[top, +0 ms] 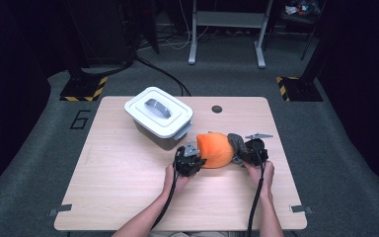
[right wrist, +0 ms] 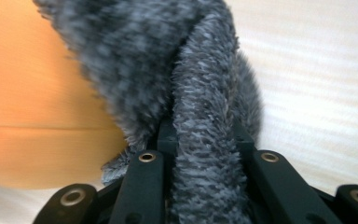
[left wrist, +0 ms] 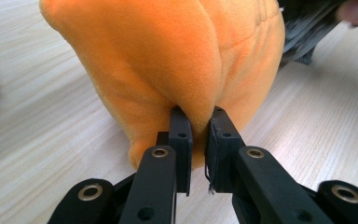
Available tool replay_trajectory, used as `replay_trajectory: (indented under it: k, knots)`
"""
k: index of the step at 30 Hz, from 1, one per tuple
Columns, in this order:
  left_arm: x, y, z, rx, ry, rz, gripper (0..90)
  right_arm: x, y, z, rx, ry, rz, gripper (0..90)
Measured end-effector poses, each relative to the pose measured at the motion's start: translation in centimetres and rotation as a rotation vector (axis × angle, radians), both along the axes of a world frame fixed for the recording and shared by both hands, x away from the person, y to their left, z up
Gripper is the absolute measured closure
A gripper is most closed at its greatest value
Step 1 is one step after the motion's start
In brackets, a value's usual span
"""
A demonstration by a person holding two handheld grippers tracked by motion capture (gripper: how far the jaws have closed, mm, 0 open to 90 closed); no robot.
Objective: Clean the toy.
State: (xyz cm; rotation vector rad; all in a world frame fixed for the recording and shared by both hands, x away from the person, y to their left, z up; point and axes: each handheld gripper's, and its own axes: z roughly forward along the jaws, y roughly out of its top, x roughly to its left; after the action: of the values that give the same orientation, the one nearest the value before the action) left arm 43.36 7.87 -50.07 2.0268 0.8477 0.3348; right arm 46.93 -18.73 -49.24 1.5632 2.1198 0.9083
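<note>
Orange plush toy (top: 214, 149) mid-table | left tongs (left wrist: 199, 122) pinching orange fold, right tongs (right wrist: 204, 140) pinching grey fur | next: likely joint lift toward far-left lidded bin (top: 158, 116)

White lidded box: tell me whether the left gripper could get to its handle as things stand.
Probably not yet: the left gripper is shut on the orange plush. The way to the white lidded box looks free once it lets go.
</note>
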Motion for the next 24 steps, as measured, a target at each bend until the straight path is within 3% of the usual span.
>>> replay_trajectory:
  k: [4,8,12,15,20,24]
  knots:
    - [-0.1,0.2,-0.1,-0.007,0.004,0.001,82.3,0.5,0.0,-1.4,0.007,0.030,0.007,73.4]
    - [0.0,0.2,0.0,0.000,-0.001,-0.007,82.3,0.1,-0.2,-0.6,-0.003,0.017,-0.005,73.6]
    - [-0.1,0.2,0.0,-0.009,-0.005,-0.006,82.3,-1.1,-0.6,1.4,-0.009,-0.045,-0.011,73.6]
    - [-0.2,0.2,0.1,-0.003,-0.011,-0.014,82.2,-2.2,0.0,3.3,-0.028,-0.098,0.017,73.6]
    - [-0.3,0.0,0.2,0.011,-0.021,-0.017,82.1,-4.0,2.4,5.9,-0.056,-0.182,0.097,73.5]
    - [-0.3,-0.1,0.2,0.020,-0.025,-0.018,82.1,-4.7,5.1,6.7,-0.090,-0.216,0.172,73.3]
